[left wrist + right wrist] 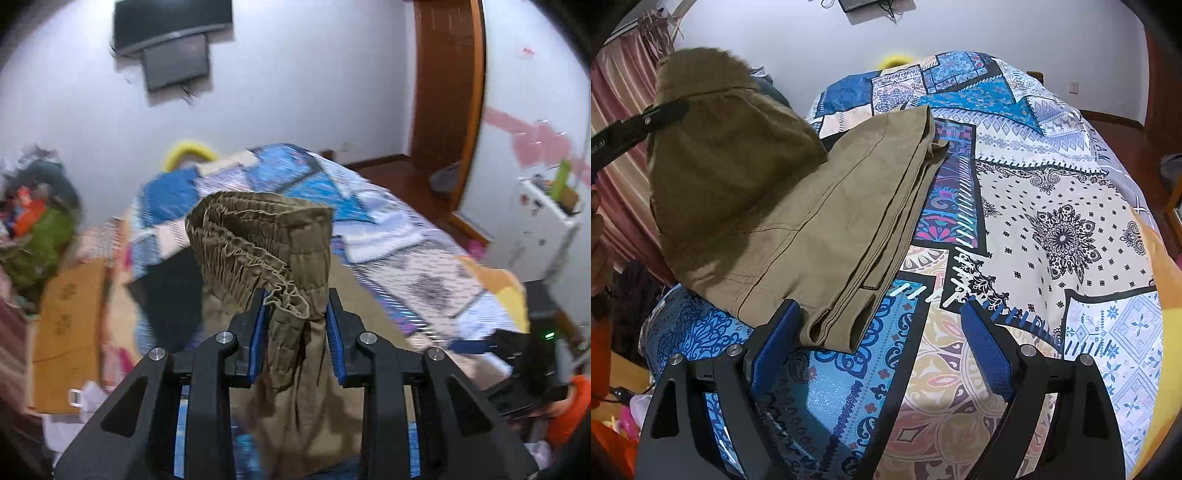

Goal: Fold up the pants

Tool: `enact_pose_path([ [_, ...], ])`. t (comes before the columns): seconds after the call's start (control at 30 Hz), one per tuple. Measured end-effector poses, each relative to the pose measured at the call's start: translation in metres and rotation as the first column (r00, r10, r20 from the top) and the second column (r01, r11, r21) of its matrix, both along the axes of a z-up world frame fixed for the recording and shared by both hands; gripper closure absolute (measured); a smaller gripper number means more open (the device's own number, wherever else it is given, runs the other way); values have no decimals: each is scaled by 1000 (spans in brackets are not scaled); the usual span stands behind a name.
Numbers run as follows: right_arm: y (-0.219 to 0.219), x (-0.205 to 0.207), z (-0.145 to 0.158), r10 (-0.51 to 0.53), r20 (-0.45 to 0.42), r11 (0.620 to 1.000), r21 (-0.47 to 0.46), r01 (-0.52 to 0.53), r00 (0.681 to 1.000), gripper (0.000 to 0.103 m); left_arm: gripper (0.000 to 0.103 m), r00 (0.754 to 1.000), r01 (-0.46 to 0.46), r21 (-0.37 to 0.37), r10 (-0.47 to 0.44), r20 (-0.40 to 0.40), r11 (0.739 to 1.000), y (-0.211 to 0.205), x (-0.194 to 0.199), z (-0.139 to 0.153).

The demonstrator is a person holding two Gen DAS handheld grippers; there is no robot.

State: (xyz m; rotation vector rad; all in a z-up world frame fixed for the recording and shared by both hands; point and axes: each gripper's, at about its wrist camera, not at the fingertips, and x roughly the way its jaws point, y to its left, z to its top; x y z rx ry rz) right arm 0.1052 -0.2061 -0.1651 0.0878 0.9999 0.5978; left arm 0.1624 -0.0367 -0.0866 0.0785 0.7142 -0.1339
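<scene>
- My left gripper (295, 325) is clamped on the gathered elastic waistband of the olive-brown cotton pants (266, 251), holding that end up off the patchwork-print bedspread (406, 258) with the cloth hanging below the blue pads (256, 332).
- My right gripper (882, 332) is spread wide and holds nothing; its left pad sits just beside the leg cuffs, and I cannot tell whether it touches them.
- In the right wrist view the pants (812, 206) lie with the legs stacked flat on the bedspread (1052, 184) toward its left edge, cuffs nearest me, and the waist end lifted at the far left.
- I judge the fabric light and limp: it sags from the raised end and creases along the seams, so it will not hold a shape unsupported.
- The elastic band bunches thick, which gives a firm bite; the thin leg layers could slide apart if pinched loosely.
- For the next hold I would take all the stacked cuff layers together at the near corner, so none peels off as the waist end comes over.
</scene>
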Motion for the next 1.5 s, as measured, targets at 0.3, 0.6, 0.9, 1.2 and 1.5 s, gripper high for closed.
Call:
enact_pose_path([
  [0.3,-1,1,-1,-1,4,1000,13,1,1000,16,74,988,80,-129,-96,-125,988,-21,11,-17],
  [0.6,-1,1,-2,-11,2,1000,21,11,1000,16,27,965,158,-129,-181,-190,979,-38,5,-23],
  [0.9,-7,1,3,-39,-6,999,38,40,999,17,15,989,1,-23,-5,-145,1000,8,29,-15],
  [1.2,-7,-3,36,-77,90,995,71,70,993,16,9,982,-72,119,91,-167,990,57,92,-38],
  [1.5,15,13,43,-71,118,997,52,65,990,16,9,948,-72,217,134,-289,974,69,182,-108],
])
